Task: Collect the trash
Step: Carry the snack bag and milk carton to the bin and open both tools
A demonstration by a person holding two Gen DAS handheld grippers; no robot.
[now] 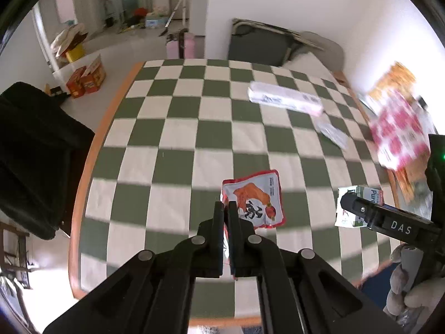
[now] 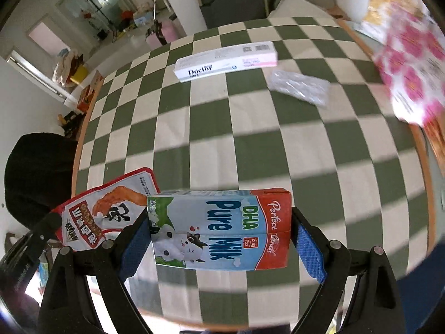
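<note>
My left gripper (image 1: 225,208) is shut on the edge of a red and white snack pouch (image 1: 257,197) and holds it over the green and white checked table (image 1: 178,144). The pouch also shows in the right wrist view (image 2: 105,211). My right gripper (image 2: 219,233) is shut on a blue and red "Pure Milk" carton (image 2: 219,228), held sideways between the blue pads (image 2: 307,246). The carton shows in the left wrist view (image 1: 358,203). A white "Doctor" box (image 2: 225,61) and a crumpled clear wrapper (image 2: 300,86) lie on the far side of the table.
A pink and white patterned bag (image 2: 411,64) is blurred at the right table edge. A black chair back (image 1: 36,156) stands left of the table. A grey chair (image 1: 264,44) stands at the far end. Boxes (image 1: 86,79) sit on the floor.
</note>
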